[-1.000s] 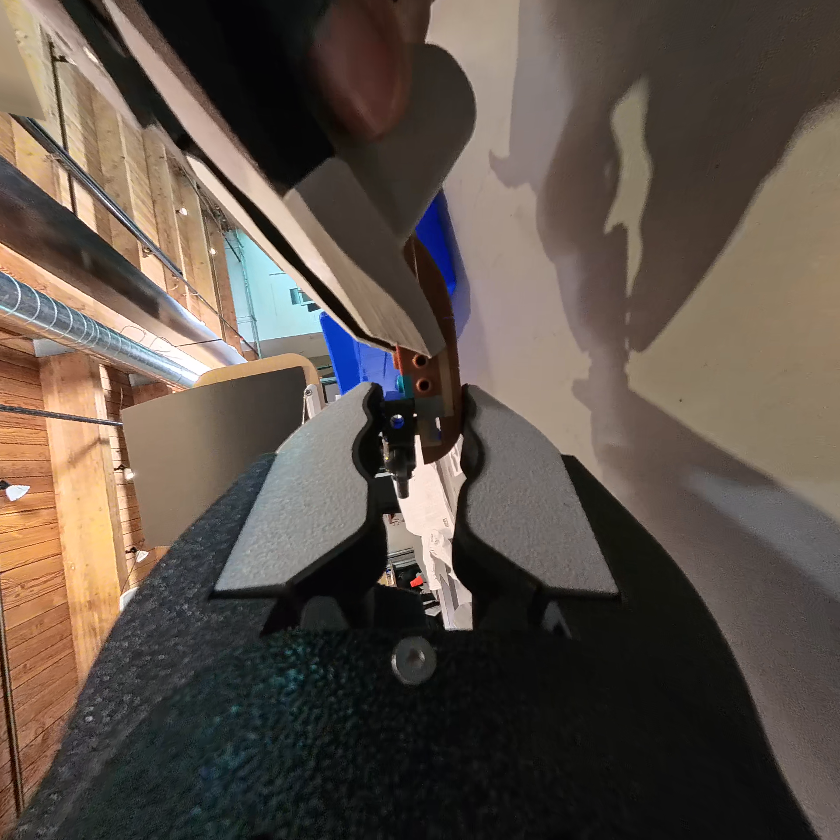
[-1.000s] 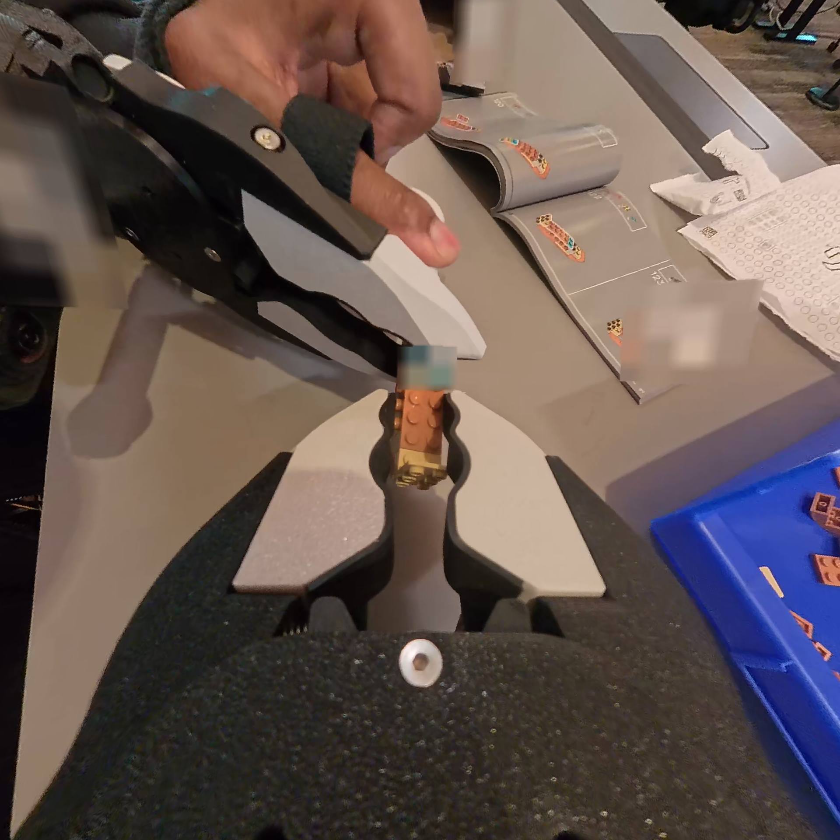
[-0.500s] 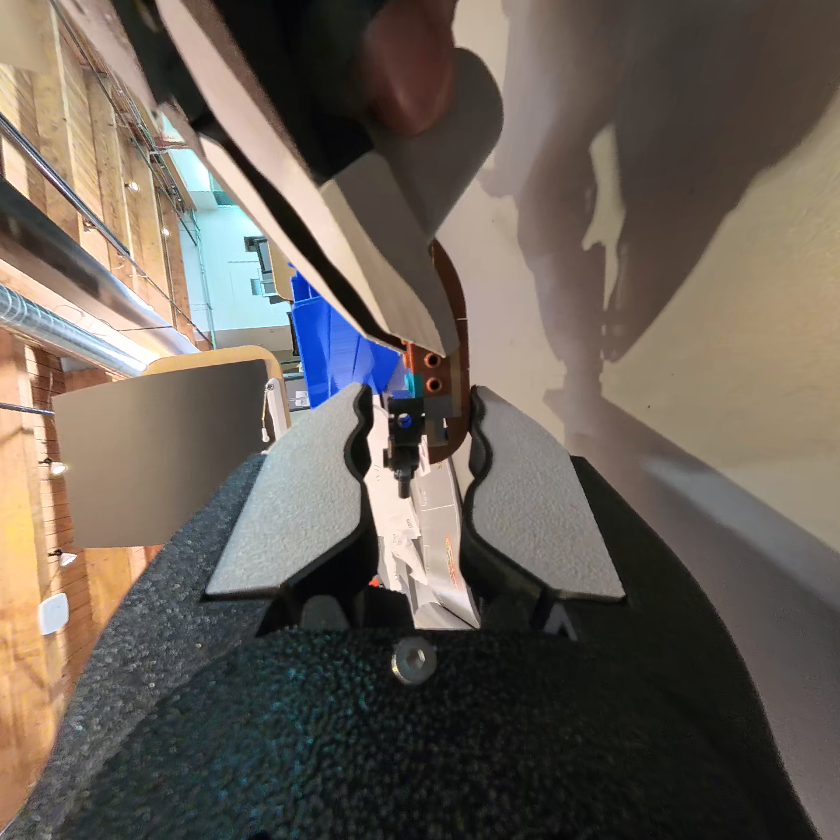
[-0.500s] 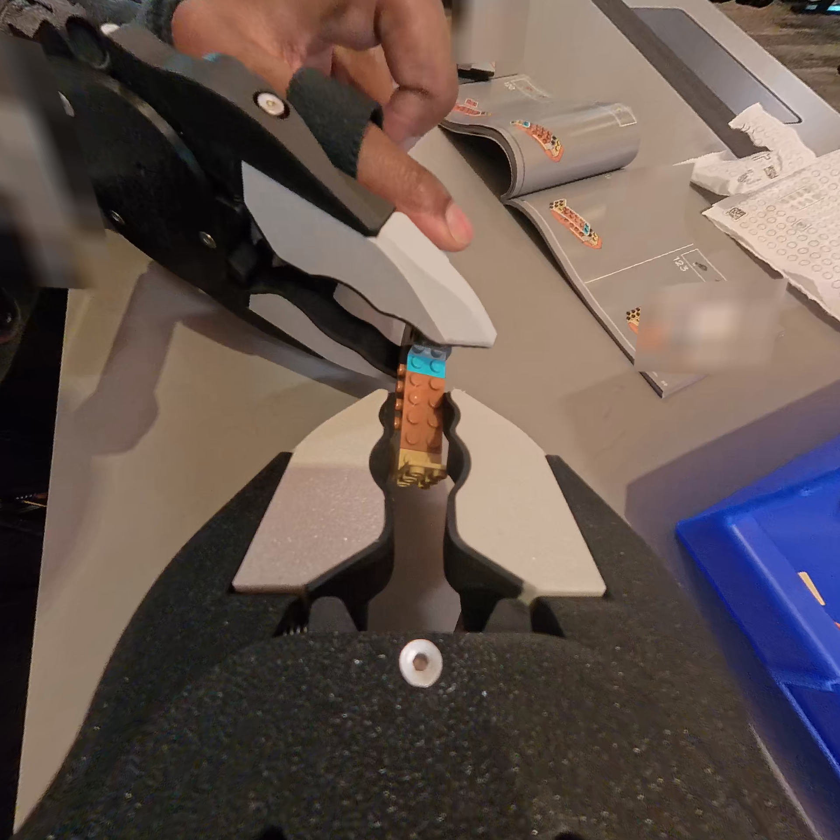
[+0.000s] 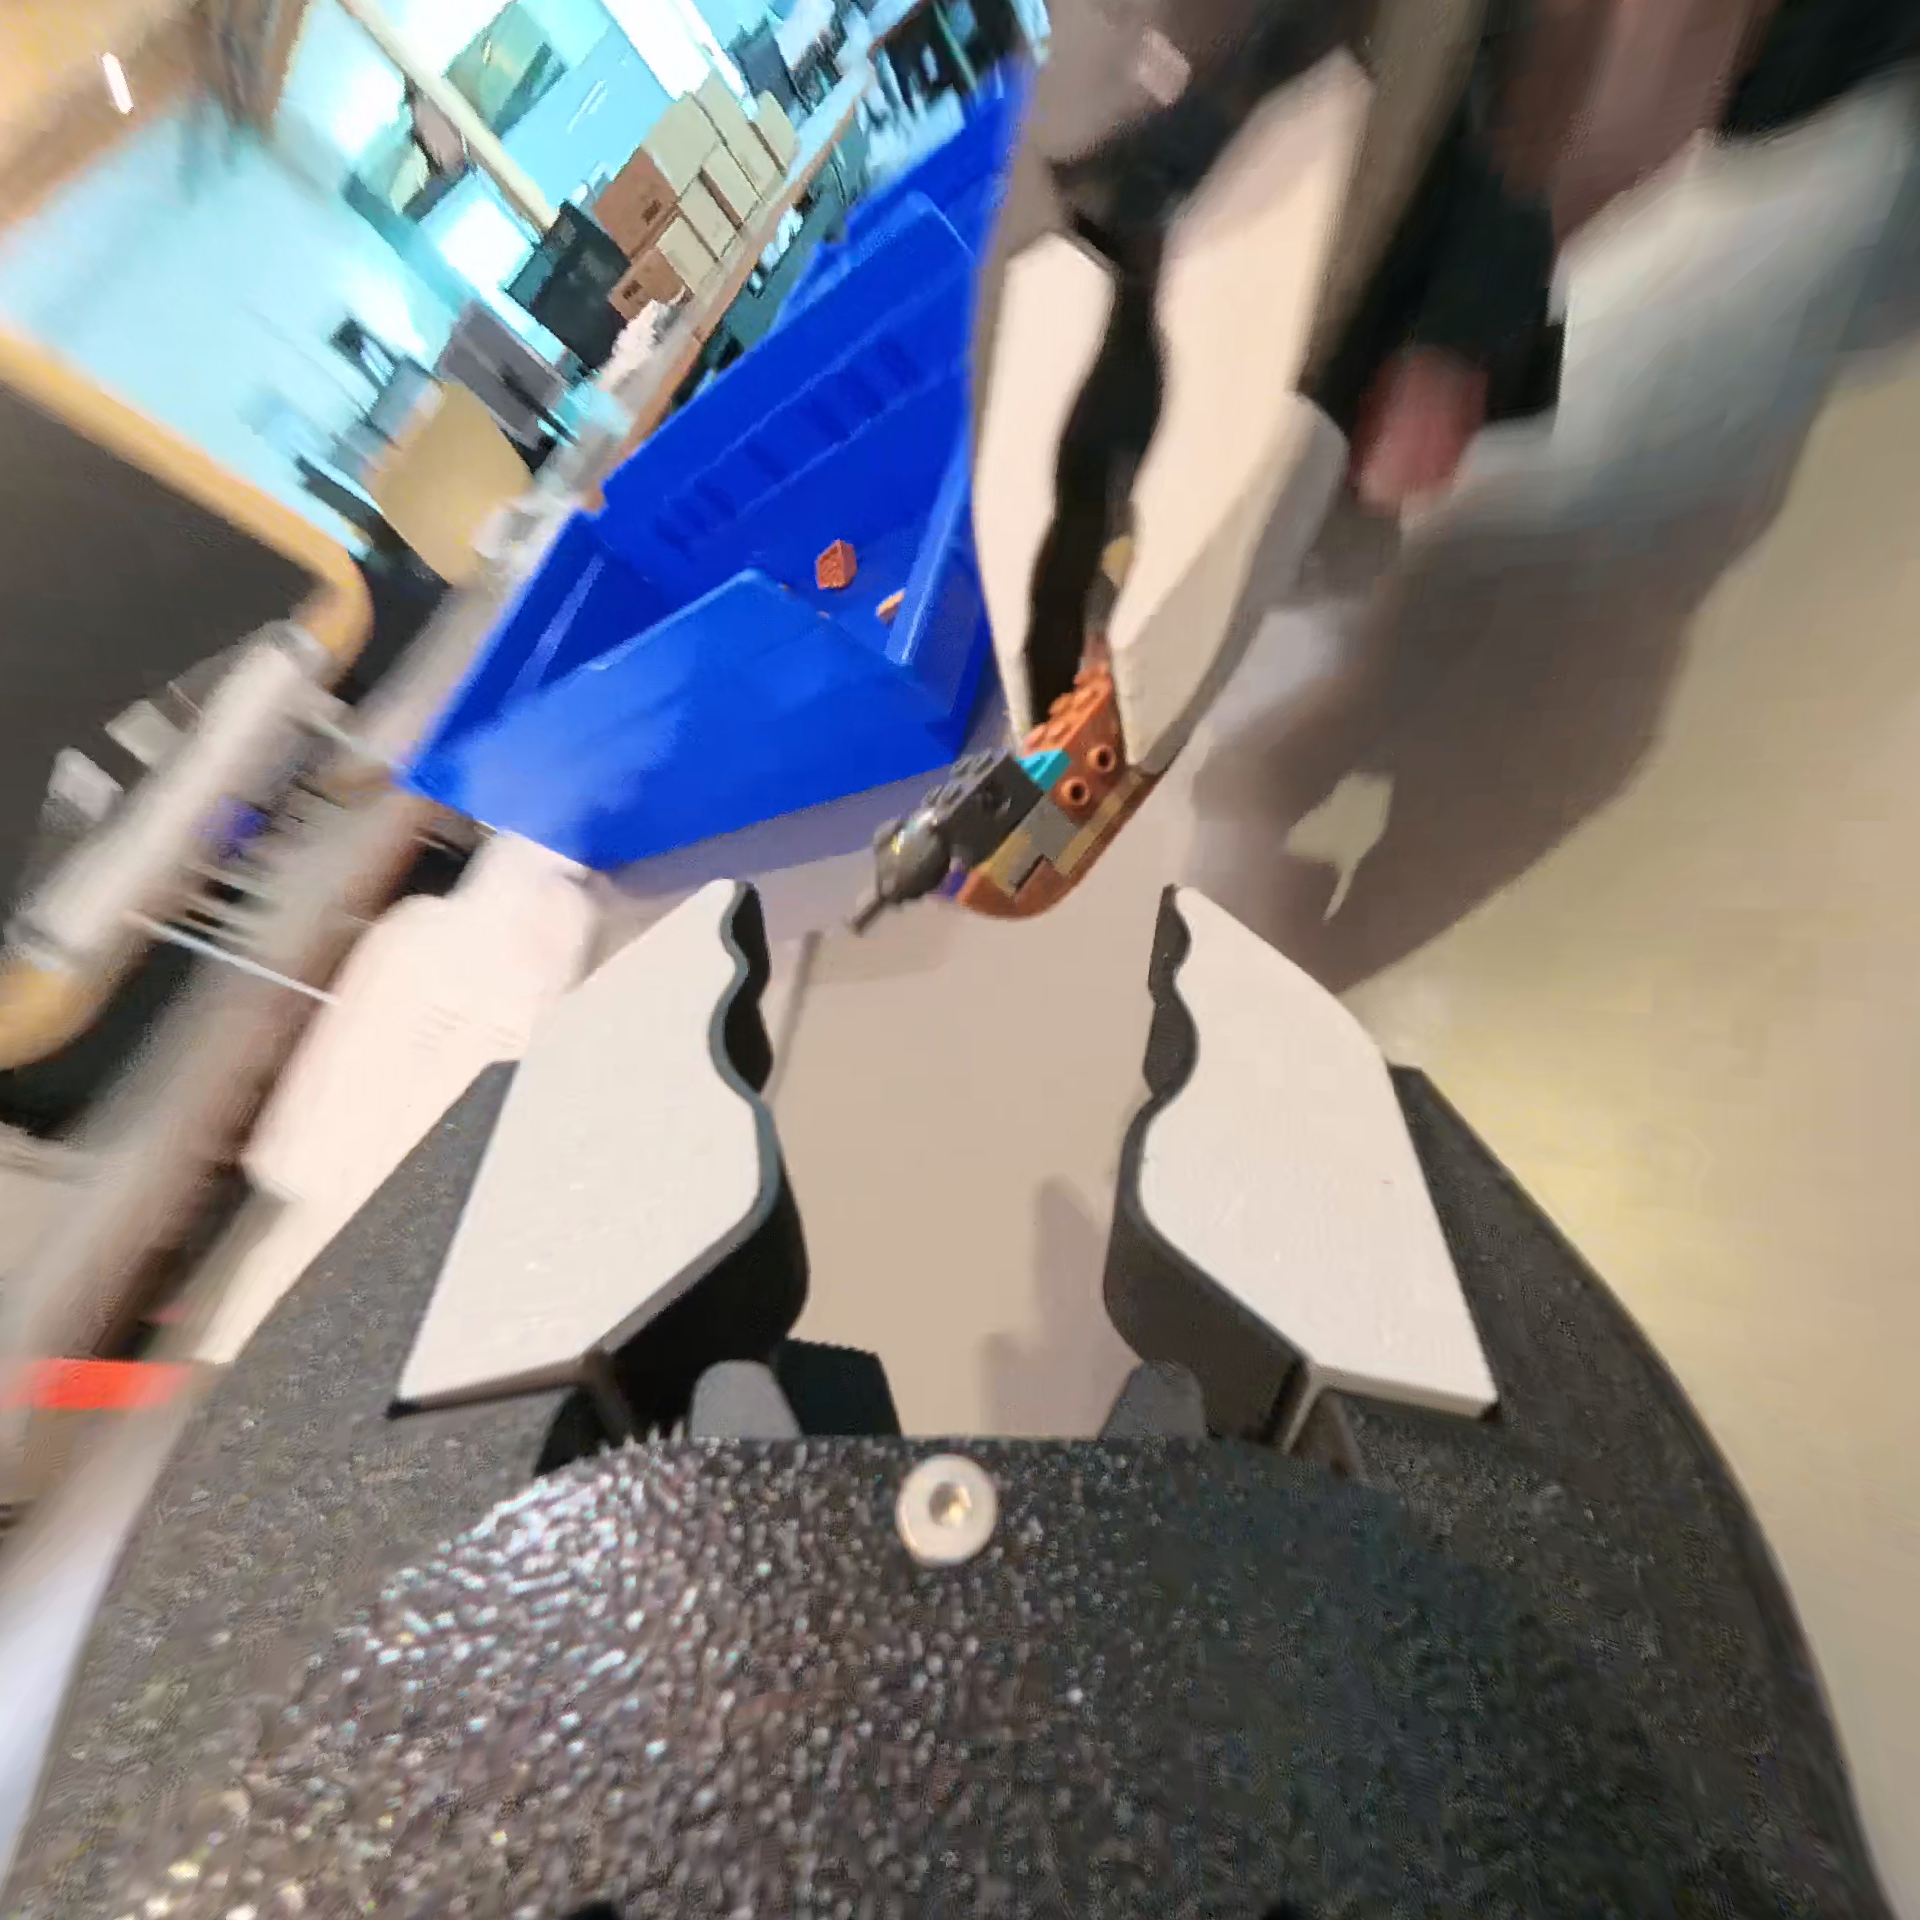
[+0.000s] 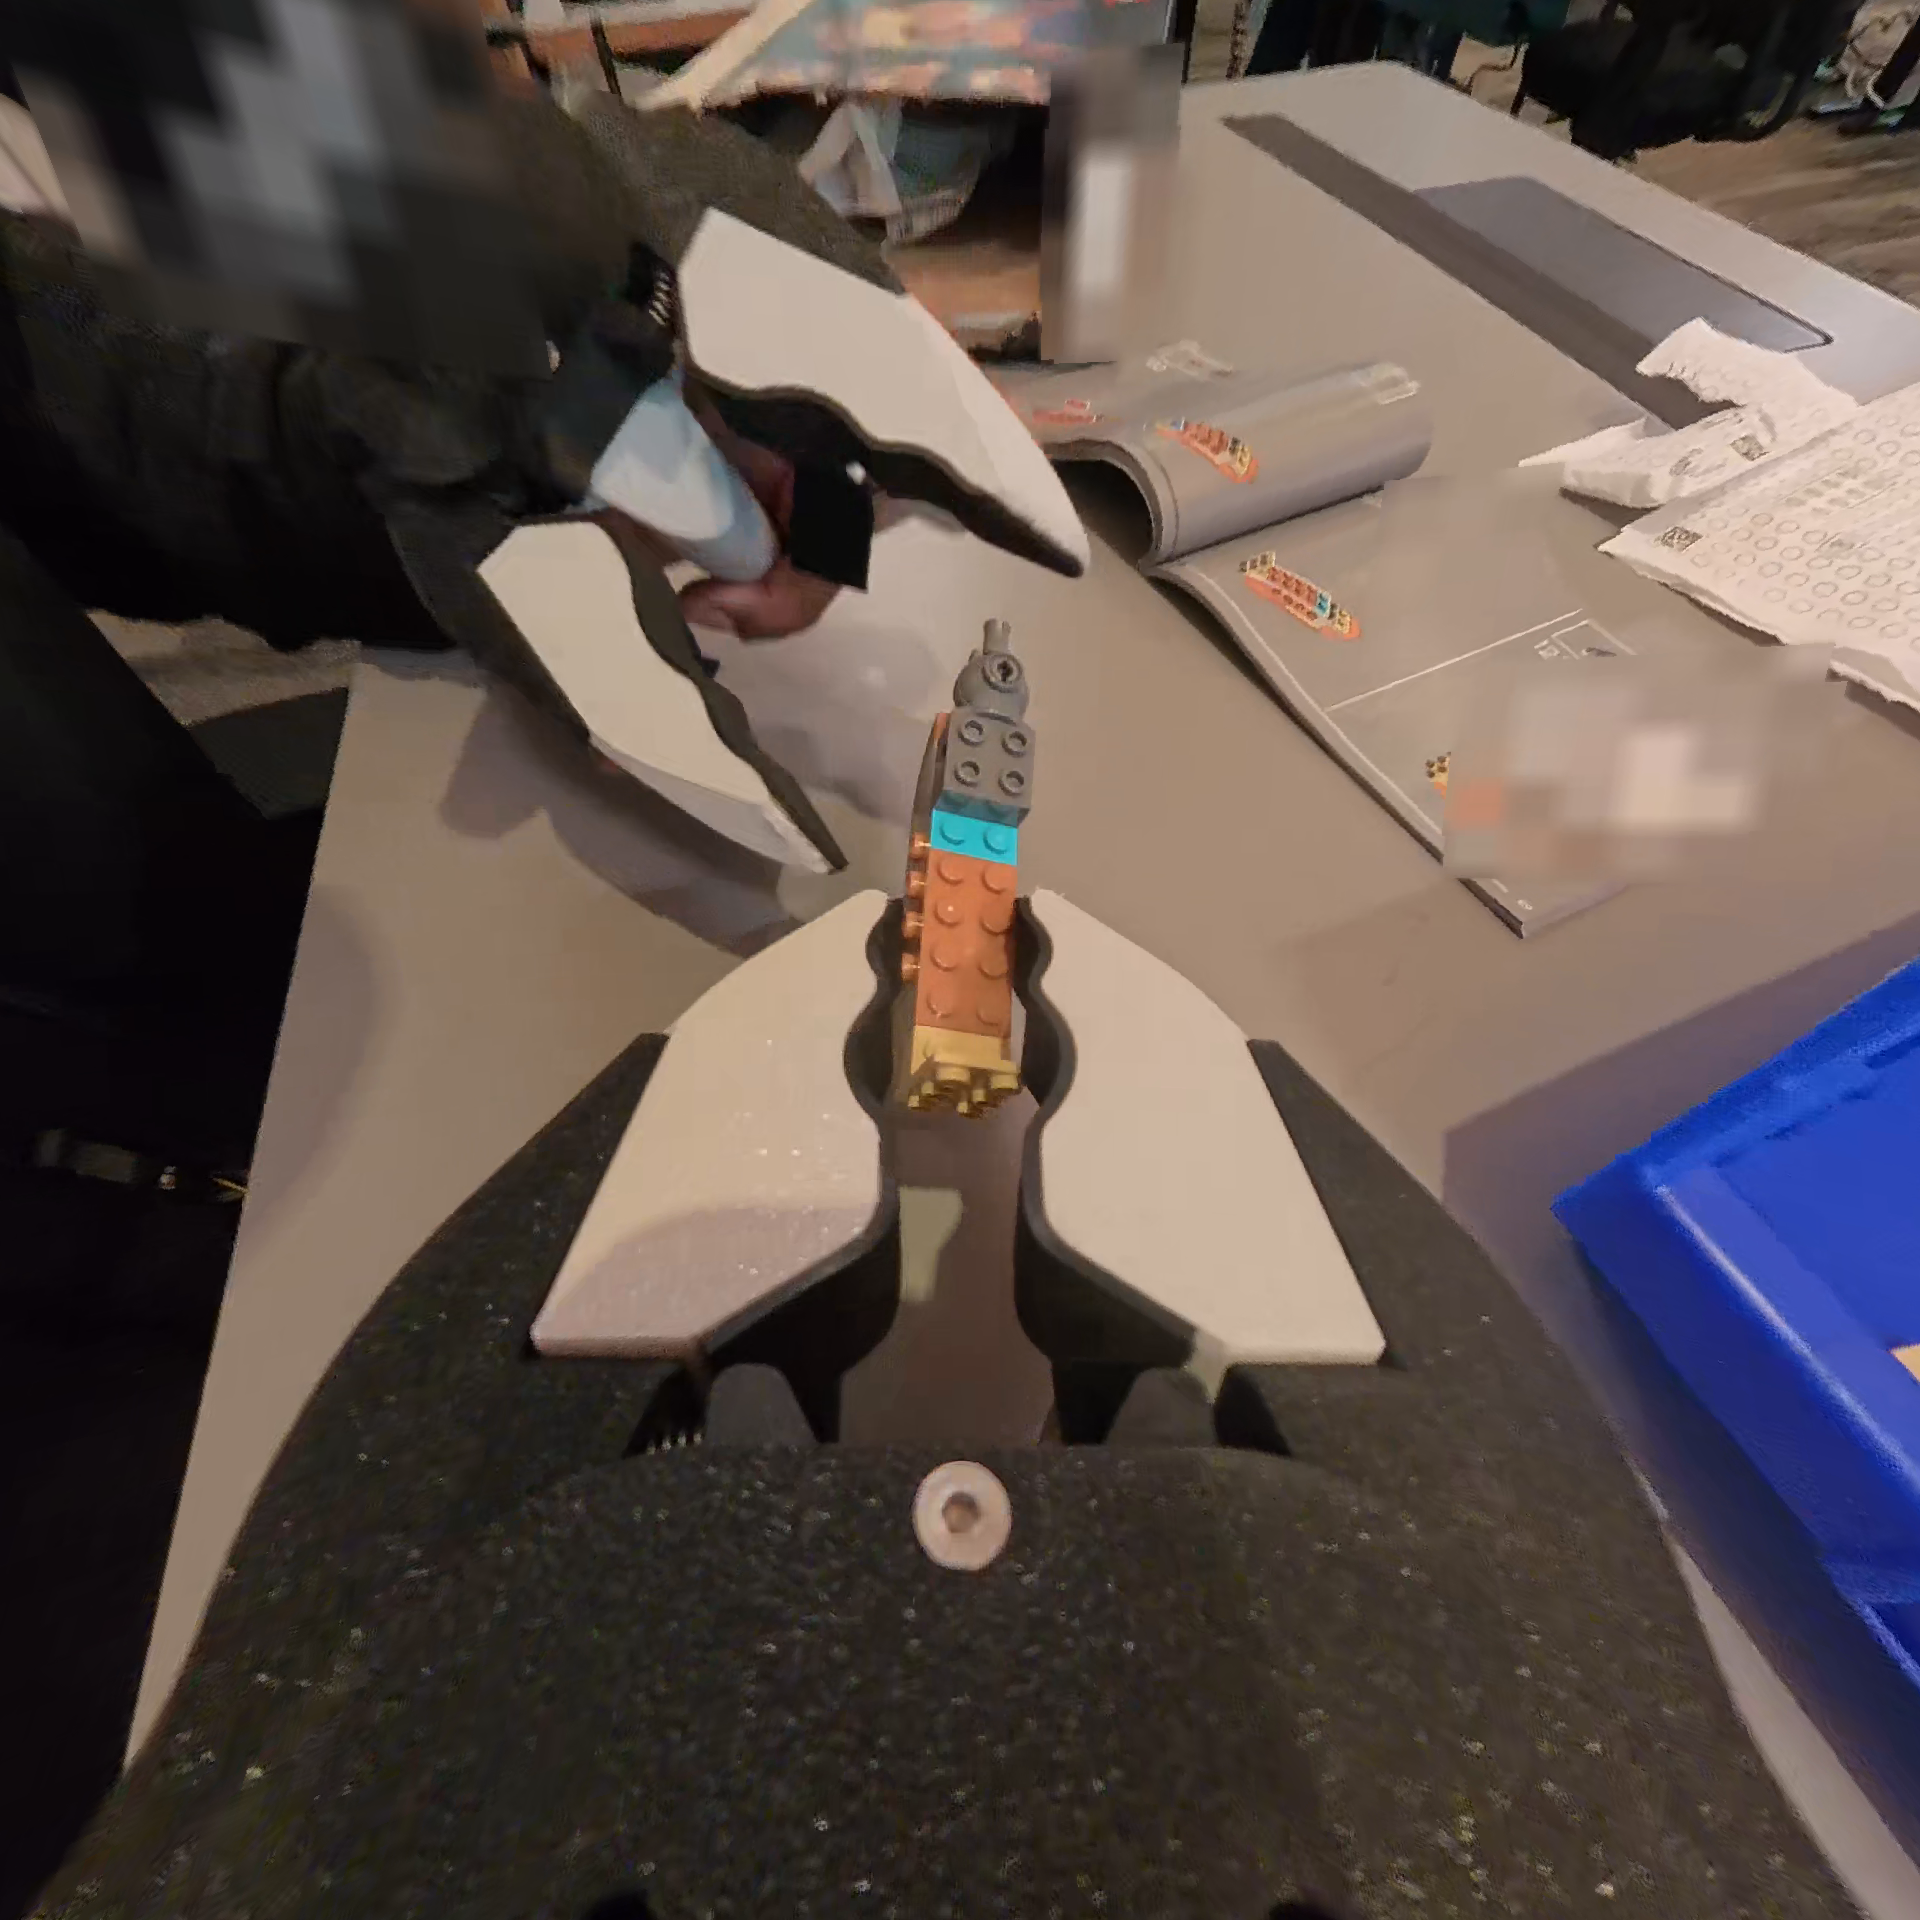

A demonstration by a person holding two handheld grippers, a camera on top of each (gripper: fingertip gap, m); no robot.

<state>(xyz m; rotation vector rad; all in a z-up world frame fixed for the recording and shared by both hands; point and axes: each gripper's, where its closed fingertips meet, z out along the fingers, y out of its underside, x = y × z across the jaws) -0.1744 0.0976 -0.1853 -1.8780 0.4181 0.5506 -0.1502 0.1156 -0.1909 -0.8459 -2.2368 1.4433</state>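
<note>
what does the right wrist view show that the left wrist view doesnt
Only the right wrist view shows the open instruction booklet, the white printed sheets, and the left gripper from outside, jaws wide apart beside the model. Only the left wrist view shows the blurred room behind, a loose brown brick inside the bin, and the model's curved brown underside. Both show the brick model clamped in the right gripper, the blue bin and the grey table.

Bare grey table [image 6: 582, 1039] lies open to the left of the toy-brick assembly [image 6: 971, 904], while the blue bin [image 6: 1766, 1278] blocks the right, the open booklet [image 6: 1340, 582] lies ahead, and the left gripper [image 6: 935, 717], jaws spread, hangs just beside the assembly's tip.
</note>
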